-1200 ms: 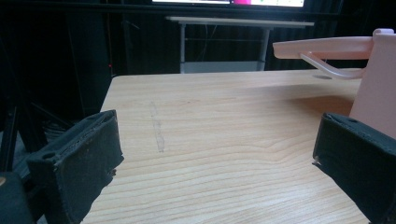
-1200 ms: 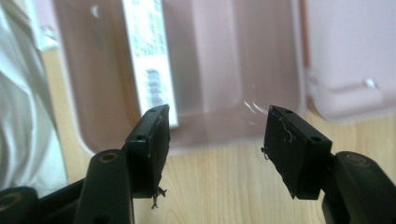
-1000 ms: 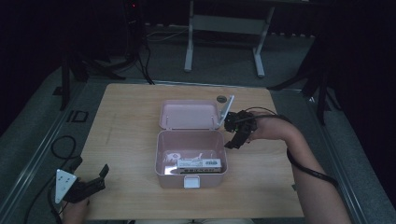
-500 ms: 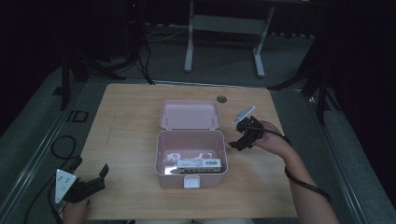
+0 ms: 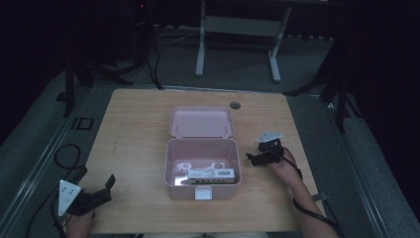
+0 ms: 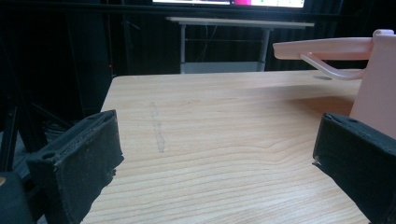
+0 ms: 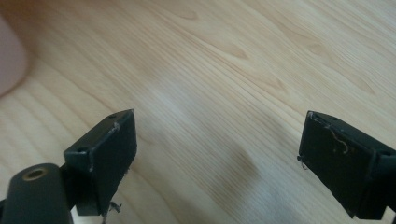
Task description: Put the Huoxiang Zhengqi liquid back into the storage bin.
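Centre of the high view: open pink plastic box [image 5: 203,168], lid [image 5: 200,121] laid back toward the top, small packets inside, long axis left-right. Just right of it, nearer, right gripper [image 5: 253,159], jaws spread, empty. Lower left, well apart, left gripper [image 5: 106,182], likewise spread.

One pink box [image 5: 202,169], two hand-held grippers [image 5: 252,159]

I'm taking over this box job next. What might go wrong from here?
The box stands open with its lid laid back; a push on the lid may slide the box. The right gripper, jaws open and empty, sits close to the box wall and may bump it. The left gripper hangs near the table edge.
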`<state>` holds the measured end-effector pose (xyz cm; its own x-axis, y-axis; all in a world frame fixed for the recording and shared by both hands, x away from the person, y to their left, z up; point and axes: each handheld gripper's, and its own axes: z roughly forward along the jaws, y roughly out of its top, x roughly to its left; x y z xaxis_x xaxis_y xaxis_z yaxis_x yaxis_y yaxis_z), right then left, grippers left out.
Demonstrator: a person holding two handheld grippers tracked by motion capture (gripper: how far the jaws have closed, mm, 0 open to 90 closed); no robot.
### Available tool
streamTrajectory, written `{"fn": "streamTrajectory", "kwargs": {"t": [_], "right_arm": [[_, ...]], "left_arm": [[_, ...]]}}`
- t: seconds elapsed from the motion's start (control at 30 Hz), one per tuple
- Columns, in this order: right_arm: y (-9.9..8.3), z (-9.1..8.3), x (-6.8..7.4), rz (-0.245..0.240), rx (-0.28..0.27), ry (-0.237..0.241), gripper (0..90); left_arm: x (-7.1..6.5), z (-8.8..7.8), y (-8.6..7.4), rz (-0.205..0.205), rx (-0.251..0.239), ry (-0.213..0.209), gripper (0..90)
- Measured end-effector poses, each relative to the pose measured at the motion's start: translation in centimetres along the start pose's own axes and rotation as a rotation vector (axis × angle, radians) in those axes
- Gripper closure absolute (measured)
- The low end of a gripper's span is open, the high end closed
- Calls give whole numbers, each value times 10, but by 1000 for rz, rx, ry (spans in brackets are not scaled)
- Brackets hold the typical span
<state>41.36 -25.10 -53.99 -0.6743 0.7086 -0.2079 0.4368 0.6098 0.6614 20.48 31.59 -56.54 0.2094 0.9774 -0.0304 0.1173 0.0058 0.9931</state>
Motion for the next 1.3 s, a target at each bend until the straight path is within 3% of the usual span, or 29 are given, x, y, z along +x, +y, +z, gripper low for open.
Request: {"fn": "streamTrajectory", "kwargs": {"t": [0.2,0.67,1.3], "right_arm": [[-19,-2,-8,85,-48,-36,109],[-52,-26,-35,271,-174,-127,109],[-84,-52,-56,466,-268,-119,125]], "left_arm": [[0,0,0,1,-1,0,11],[0,0,0,3,3,2,11],[-1,0,0,3,3,2,11]]}}
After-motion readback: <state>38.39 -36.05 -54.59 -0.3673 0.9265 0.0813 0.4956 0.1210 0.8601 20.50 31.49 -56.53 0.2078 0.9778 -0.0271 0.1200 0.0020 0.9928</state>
